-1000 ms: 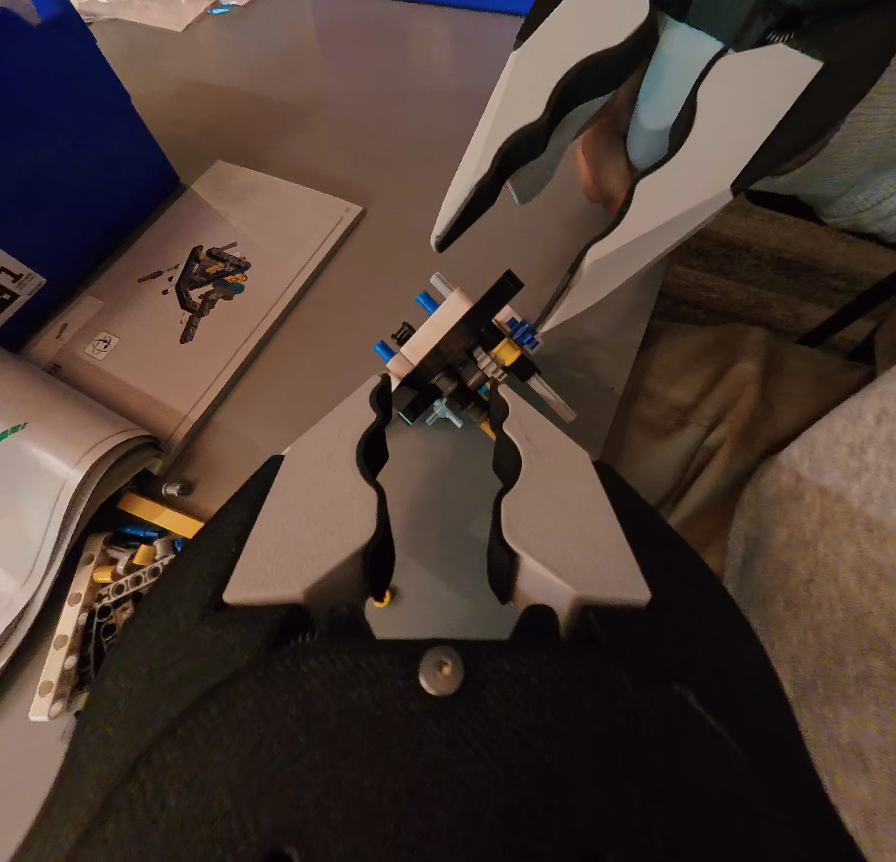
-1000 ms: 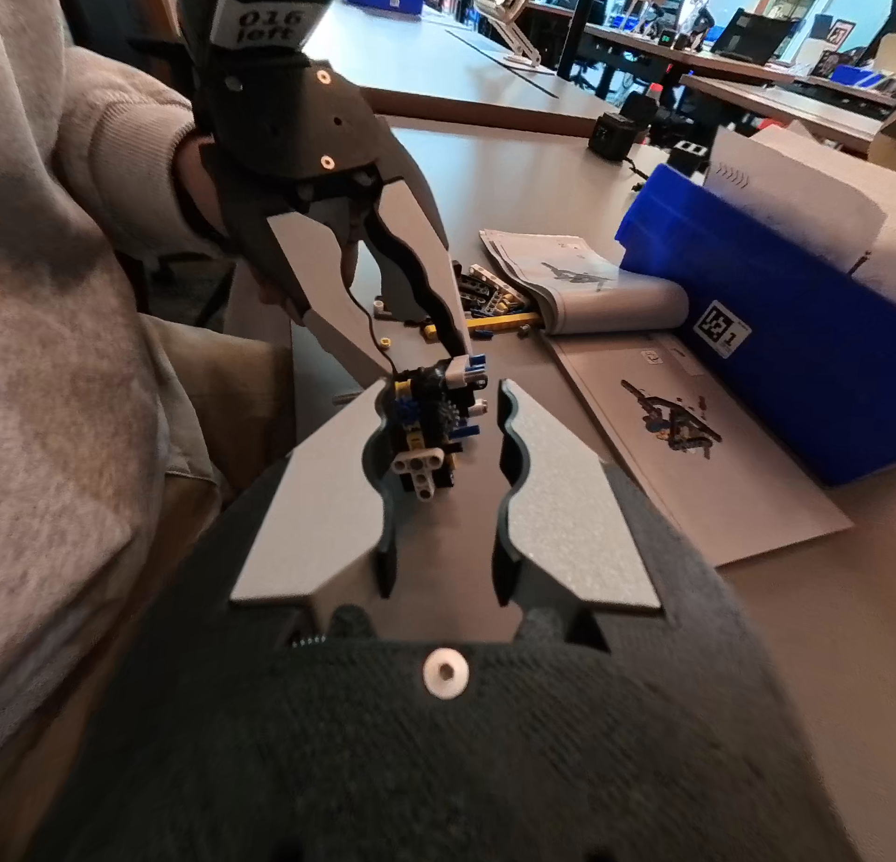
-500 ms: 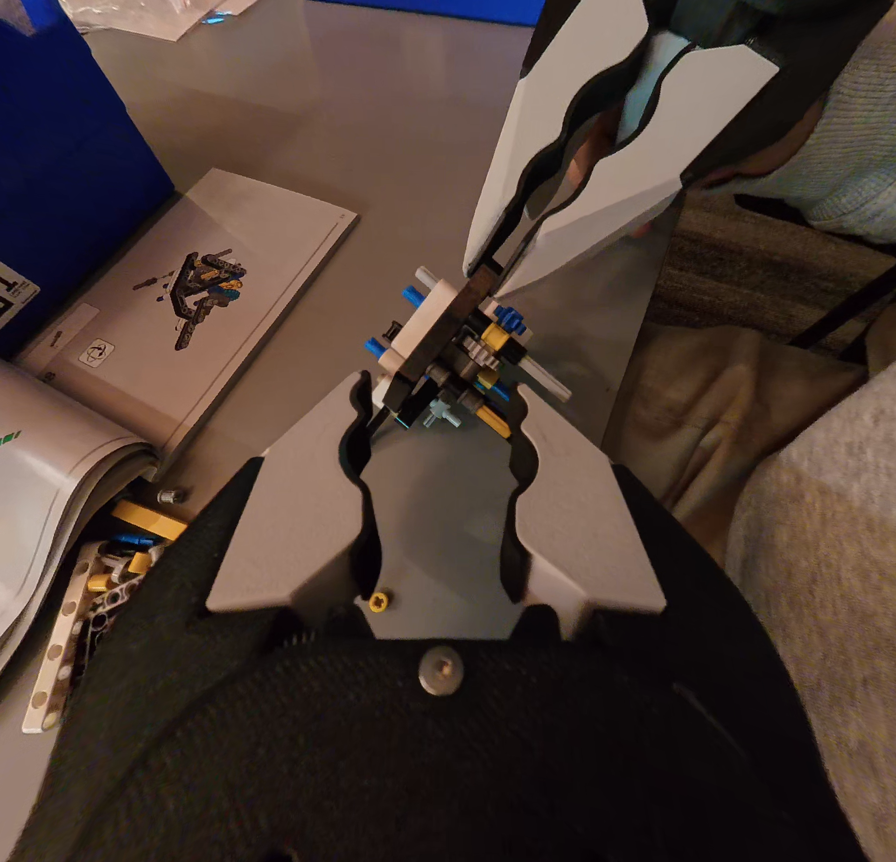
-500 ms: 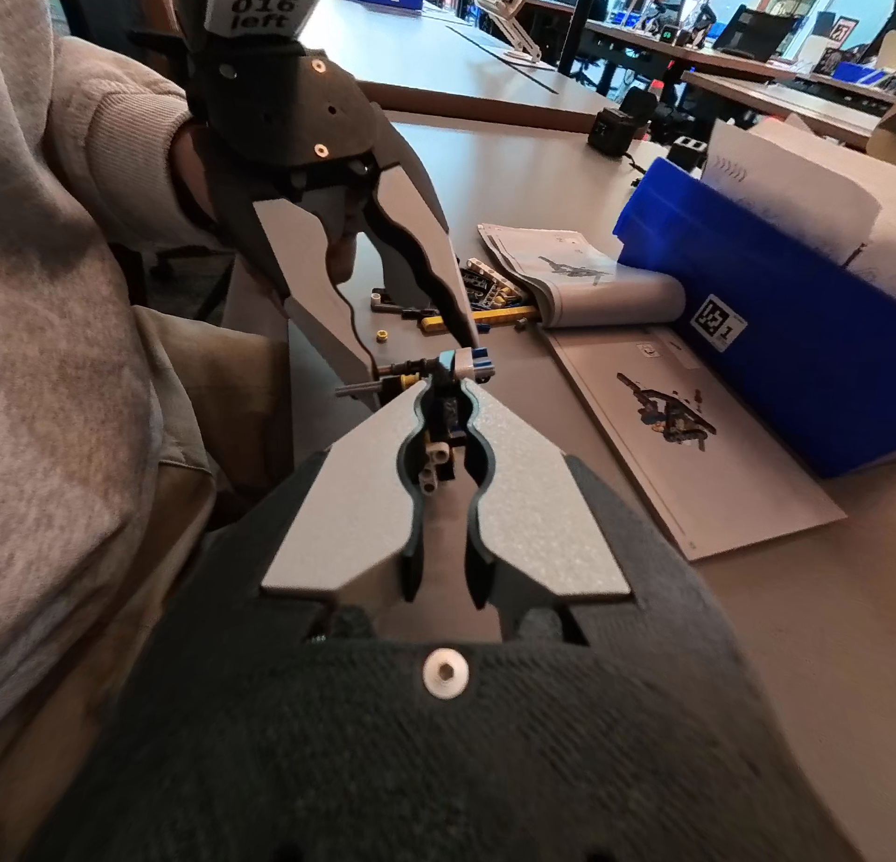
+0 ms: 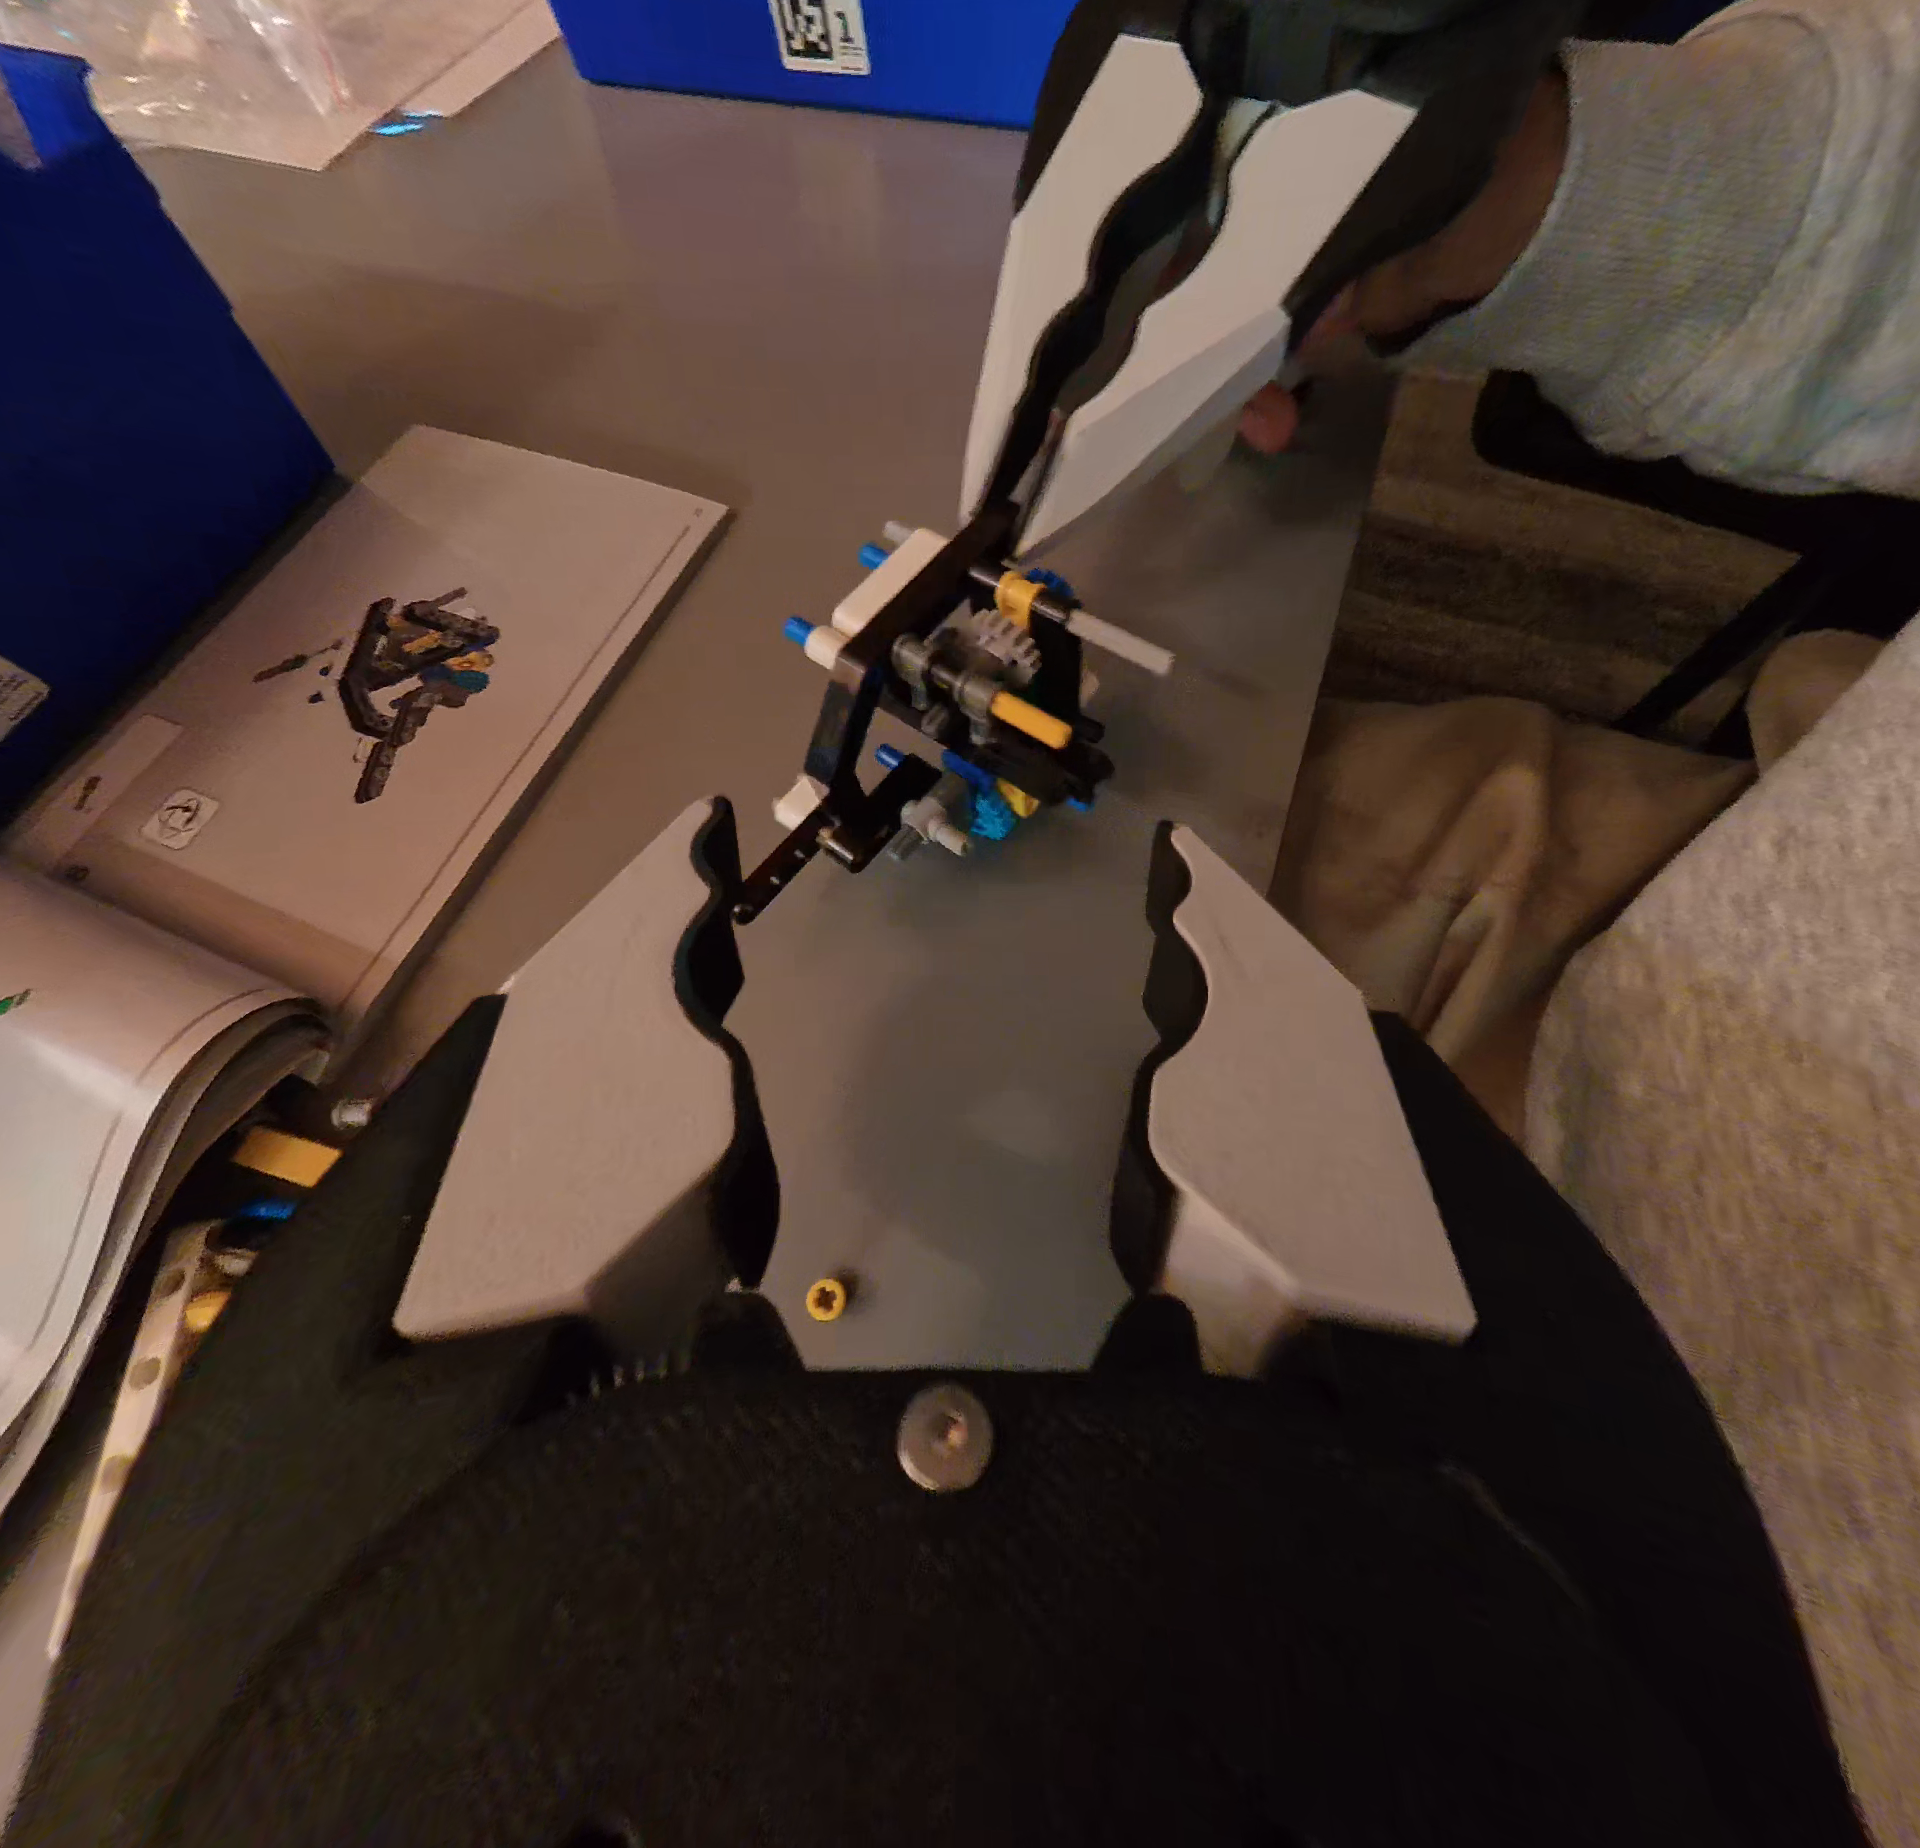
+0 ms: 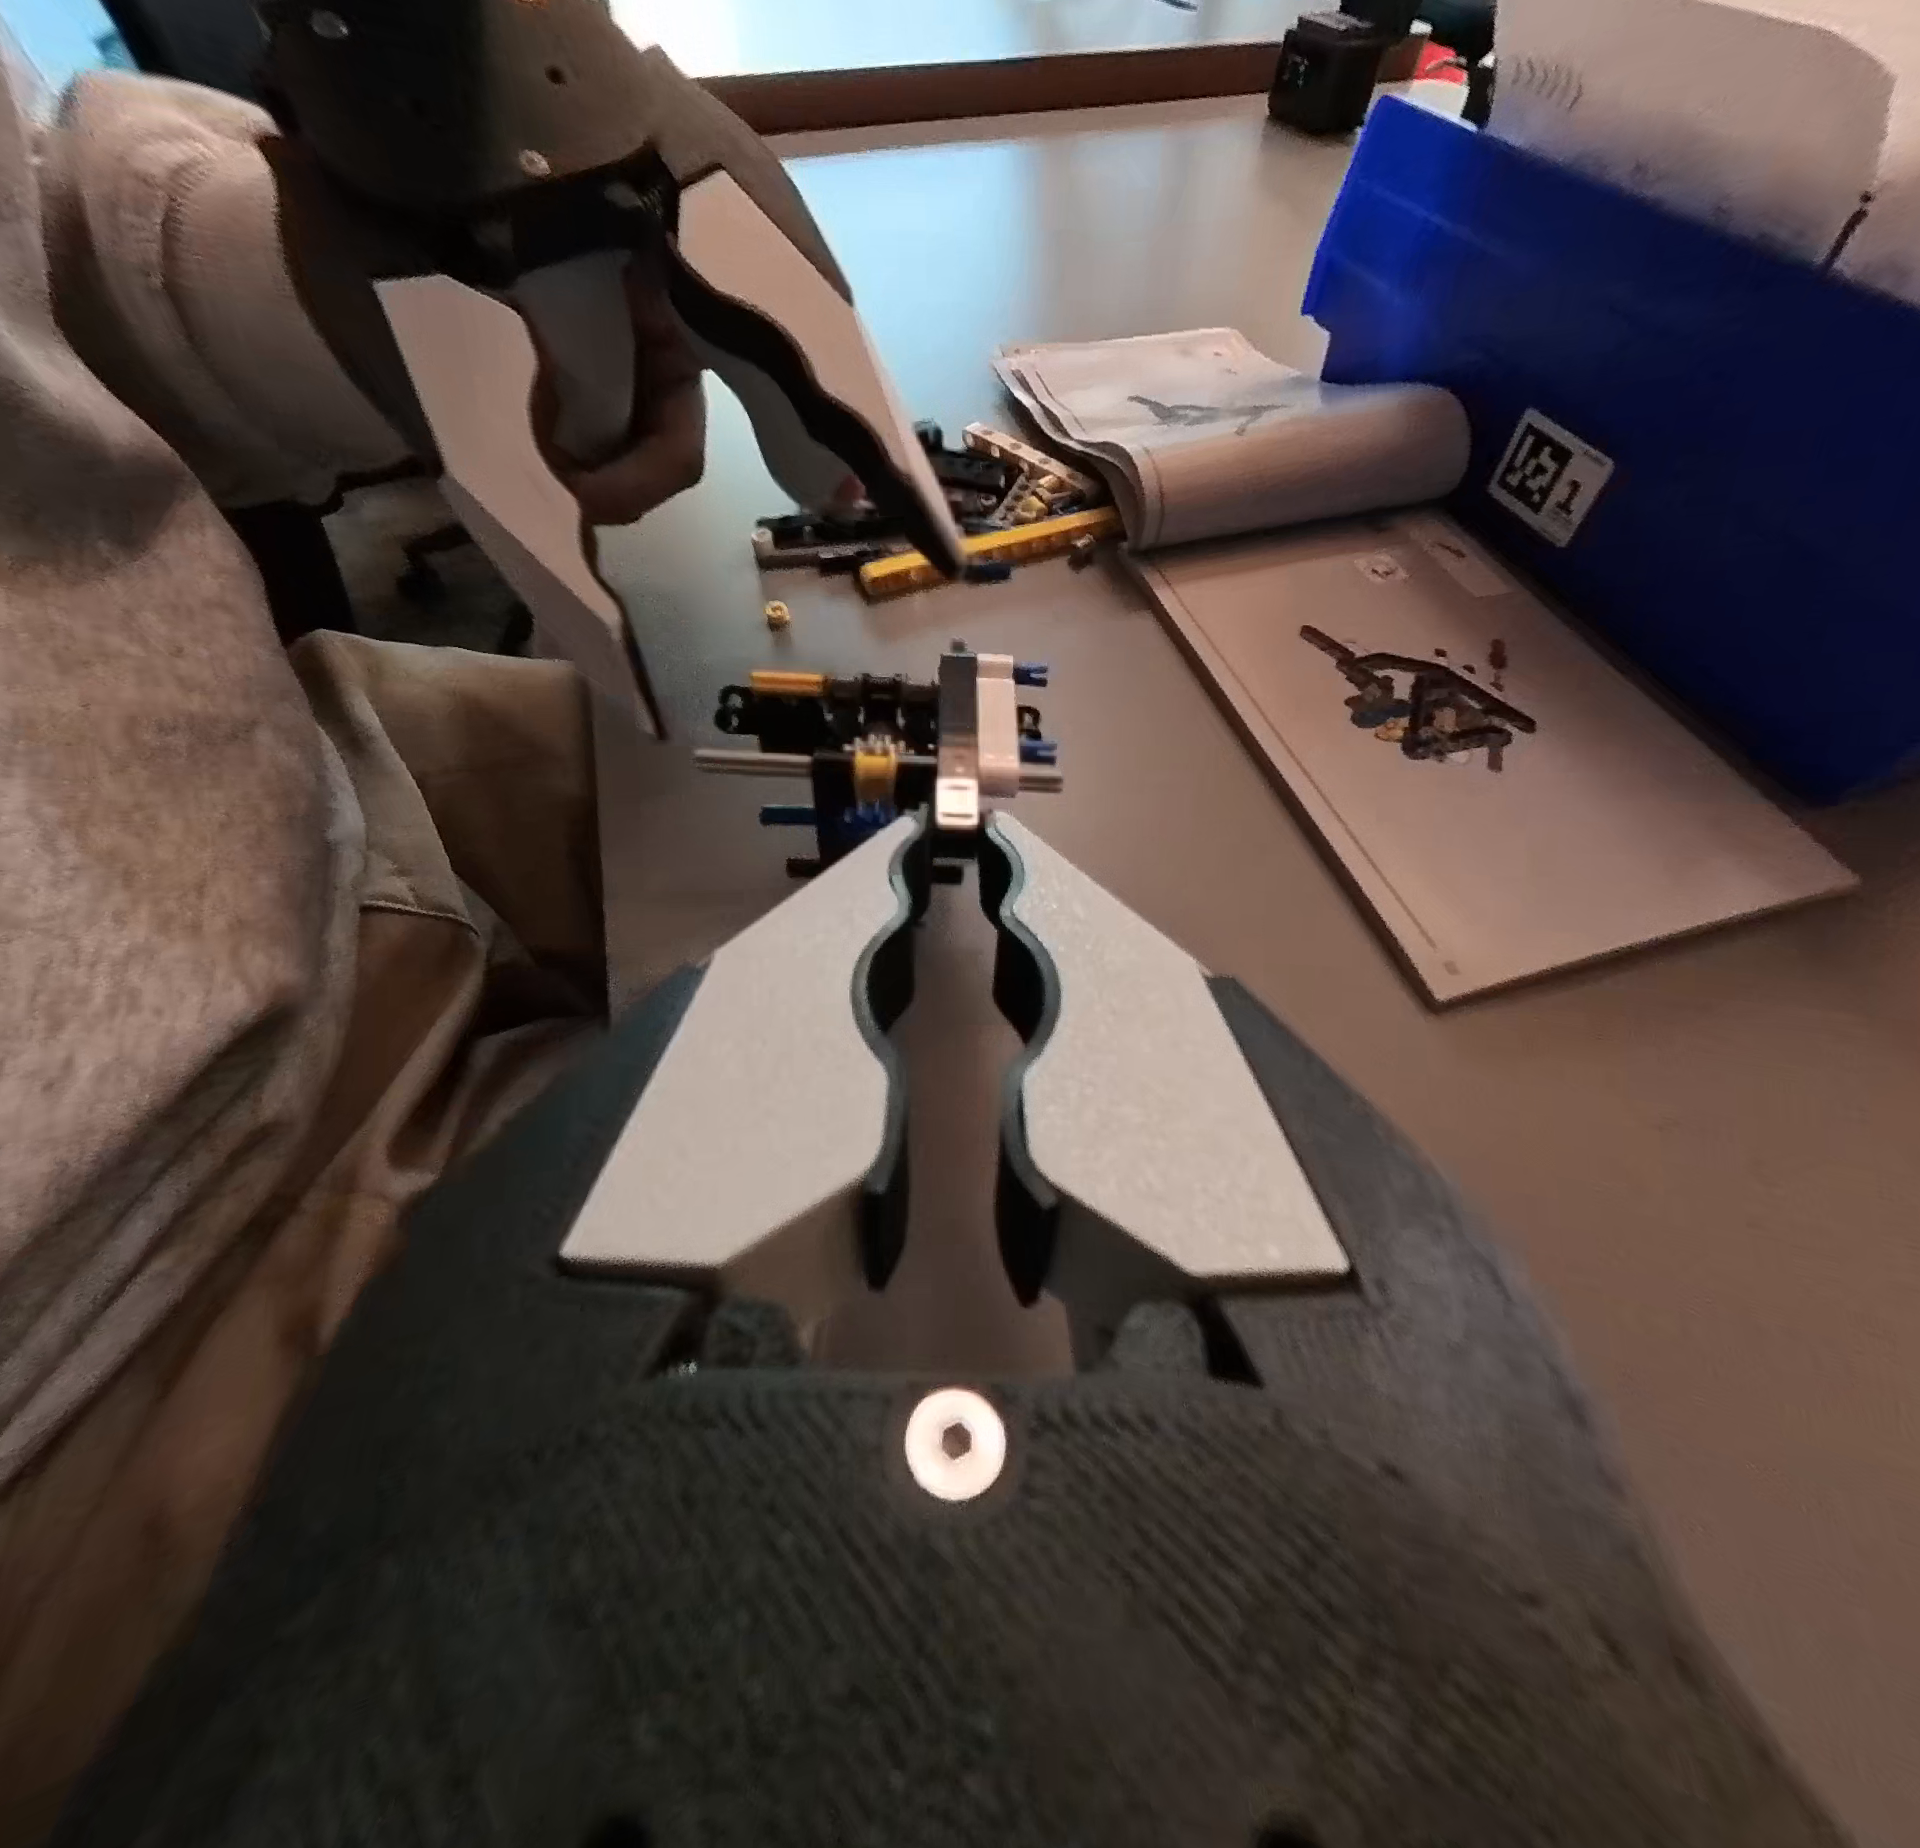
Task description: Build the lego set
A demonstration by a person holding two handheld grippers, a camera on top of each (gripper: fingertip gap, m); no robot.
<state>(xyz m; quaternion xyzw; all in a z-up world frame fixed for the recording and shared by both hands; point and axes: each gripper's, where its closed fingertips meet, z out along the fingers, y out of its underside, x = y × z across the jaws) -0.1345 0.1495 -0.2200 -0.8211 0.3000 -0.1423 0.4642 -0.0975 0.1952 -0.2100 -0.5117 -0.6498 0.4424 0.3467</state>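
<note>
1. Right gripper (image 6: 954, 830): pinching the lego assembly (image 6: 914, 749) at its black edge, still holding it.
2. Left gripper (image 5: 940, 858): now spreading wide, having released the assembly just ahead of its fingertips.

A shared lab or office workroom

Long grey tables (image 6: 1039, 22) run to the far end; black office chairs (image 6: 1455, 1) stand behind them; a tagged blue storage bin (image 6: 1621, 448) sits right; an instruction booklet (image 6: 1455, 738) lies near it.
</note>
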